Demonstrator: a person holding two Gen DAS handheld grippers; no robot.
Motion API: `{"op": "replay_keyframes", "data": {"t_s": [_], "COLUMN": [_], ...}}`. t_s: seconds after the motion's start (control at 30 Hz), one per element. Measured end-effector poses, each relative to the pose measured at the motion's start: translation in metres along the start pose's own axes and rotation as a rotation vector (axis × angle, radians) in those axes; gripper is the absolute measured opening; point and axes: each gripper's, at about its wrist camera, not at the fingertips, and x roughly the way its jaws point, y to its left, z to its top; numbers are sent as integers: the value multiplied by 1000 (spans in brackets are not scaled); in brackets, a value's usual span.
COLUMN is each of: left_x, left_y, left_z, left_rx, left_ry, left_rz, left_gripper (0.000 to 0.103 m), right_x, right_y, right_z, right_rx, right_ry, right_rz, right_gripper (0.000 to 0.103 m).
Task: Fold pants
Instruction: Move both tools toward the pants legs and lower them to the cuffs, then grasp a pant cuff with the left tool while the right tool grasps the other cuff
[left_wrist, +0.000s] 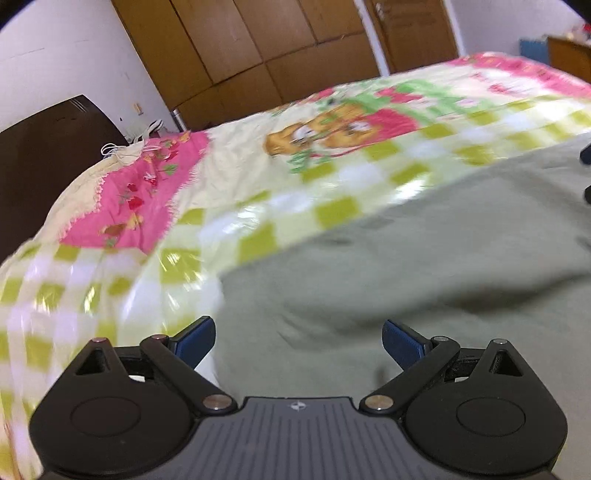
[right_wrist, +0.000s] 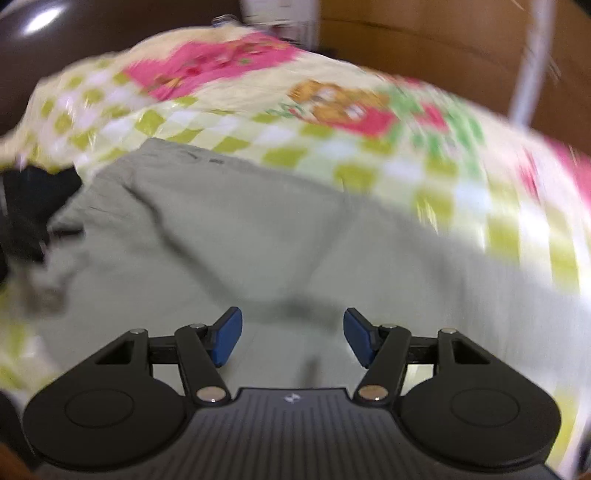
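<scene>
On a bed covered by a checked green-and-white blanket (left_wrist: 258, 221) with pink patches and a cartoon print, the grey-green pants (left_wrist: 406, 266) lie spread flat, taking up the near part of the bedding in both wrist views. From the left wrist camera, the left gripper (left_wrist: 299, 341) sits above the pants' edge with its blue-padded fingers (left_wrist: 195, 339) spread wide apart and nothing between them; its left finger is over the blanket just beside the cloth's edge, its right finger over the pants. At the far right edge of that view a small dark and blue part of the right gripper (left_wrist: 586, 173) shows over the fabric. From the right wrist camera, the right gripper (right_wrist: 293, 339) is likewise wide open above the pants (right_wrist: 258, 236), gripping nothing, with soft creases running across the cloth ahead of it. A dark shape, blurred beyond telling, sits at the left edge of this view. Behind the bed stand a brown wooden wardrobe (left_wrist: 258, 48) and a dark headboard (left_wrist: 44, 147). Both views are smeared with blur.
</scene>
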Motion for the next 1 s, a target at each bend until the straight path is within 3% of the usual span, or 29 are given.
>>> {"op": "replay_keyframes", "data": {"t_s": [0.1,0.2,0.43,0.5,0.53,0.6,0.63,0.67,0.8,1.0], "left_x": [54,90,138,144,144,141,139,137,123,66], "left_y": [34,56,68,65,63,60,57,56,52,63], "left_z": [26,35,34,35,35,39,41,42,45,43], "left_rx": [-5,-8,-100,-125,-138,-143,-121,-104,-73,-138], "left_ry": [42,101,264,284,290,294,298,302,265,130], "left_rz": [-5,-15,-123,-144,-162,-174,-159,-154,-134,-137], "left_gripper": [103,103,103,91,76,57,46,40,34,32], "right_x": [54,95,145,149,150,150,150,150,144,79], "right_y": [-21,-35,-52,-57,-58,-58,-55,-53,-49,-50], "right_z": [48,72,77,76,77,76,76,76,78,86], "right_rx": [-116,-210,-270,-255,-238,-226,-230,-233,-230,-165], "right_ry": [16,20,122,140,148,148,151,158,144,-9], "right_rz": [60,97,141,155,160,156,146,139,113,90], "right_gripper": [60,59,60,60,60,39,19,6,1,1]}}
